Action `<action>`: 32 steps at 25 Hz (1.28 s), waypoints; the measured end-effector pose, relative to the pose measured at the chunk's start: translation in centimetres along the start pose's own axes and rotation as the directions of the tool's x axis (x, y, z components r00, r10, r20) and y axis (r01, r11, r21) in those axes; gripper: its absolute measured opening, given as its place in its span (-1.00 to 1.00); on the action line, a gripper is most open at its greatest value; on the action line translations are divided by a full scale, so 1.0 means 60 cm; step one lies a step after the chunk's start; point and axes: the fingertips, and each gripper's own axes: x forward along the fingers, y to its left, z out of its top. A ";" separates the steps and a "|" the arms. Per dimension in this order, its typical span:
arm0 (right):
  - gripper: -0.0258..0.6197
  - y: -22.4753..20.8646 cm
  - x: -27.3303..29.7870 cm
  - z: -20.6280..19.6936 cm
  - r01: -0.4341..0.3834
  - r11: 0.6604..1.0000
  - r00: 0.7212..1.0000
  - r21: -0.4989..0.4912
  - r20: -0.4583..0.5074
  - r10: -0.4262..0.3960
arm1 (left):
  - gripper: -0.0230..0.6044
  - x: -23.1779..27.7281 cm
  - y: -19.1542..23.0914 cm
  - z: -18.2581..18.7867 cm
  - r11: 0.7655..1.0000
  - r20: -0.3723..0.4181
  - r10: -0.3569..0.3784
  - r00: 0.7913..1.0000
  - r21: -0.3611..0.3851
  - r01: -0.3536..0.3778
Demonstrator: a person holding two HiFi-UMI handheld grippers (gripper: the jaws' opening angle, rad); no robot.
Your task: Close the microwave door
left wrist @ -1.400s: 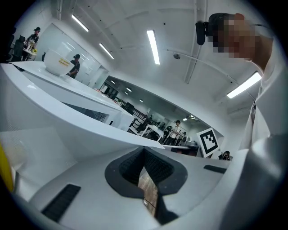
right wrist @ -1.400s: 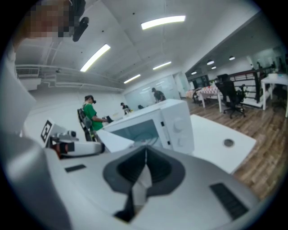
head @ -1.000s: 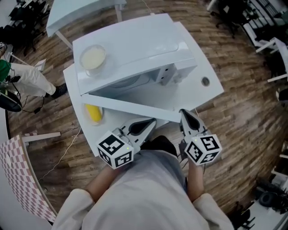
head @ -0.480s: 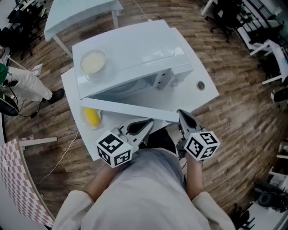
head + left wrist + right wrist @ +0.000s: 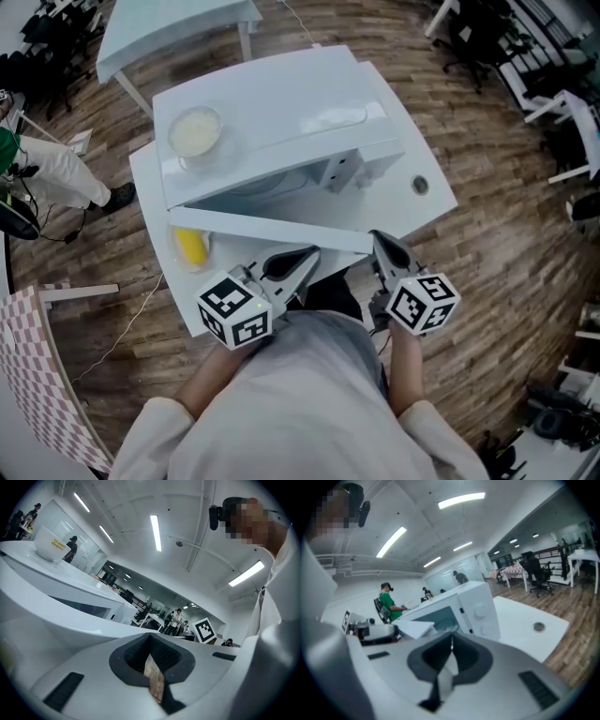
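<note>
Looking down in the head view, the microwave door (image 5: 272, 231) stands swung out toward me from the white microwave (image 5: 281, 103) on the tabletop (image 5: 427, 202). My left gripper (image 5: 309, 256) is near its middle and my right gripper (image 5: 380, 239) at its free end. The left gripper view shows my fingers (image 5: 133, 651) pressed together, holding nothing. The right gripper view shows the same, with the door (image 5: 415, 629) ahead to the left. I'd push flat near the free end, steadily, until it latches.

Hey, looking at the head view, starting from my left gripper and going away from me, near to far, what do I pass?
left gripper → open microwave door → white bowl → far white table
</note>
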 end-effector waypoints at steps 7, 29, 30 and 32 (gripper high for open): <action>-0.85 -0.005 0.003 0.003 -0.012 1.000 1.000 -0.011 -0.016 0.012 | -0.89 0.005 0.028 -0.009 0.999 -0.012 0.047 0.999 -0.020 -0.047; -0.85 -0.012 -0.013 0.030 -0.017 0.997 1.000 -0.076 0.002 0.017 | -0.89 0.032 0.055 0.017 0.994 0.034 0.093 0.995 -0.051 -0.092; -0.85 -0.010 -0.014 0.030 -0.016 0.996 1.000 -0.087 -0.001 0.016 | -0.89 0.035 0.055 0.018 0.994 0.032 0.094 0.995 -0.050 -0.092; -0.85 -0.005 -0.012 0.029 -0.012 0.993 1.000 -0.114 -0.007 0.012 | -0.89 0.039 0.056 0.019 0.995 0.029 0.095 0.995 -0.042 -0.094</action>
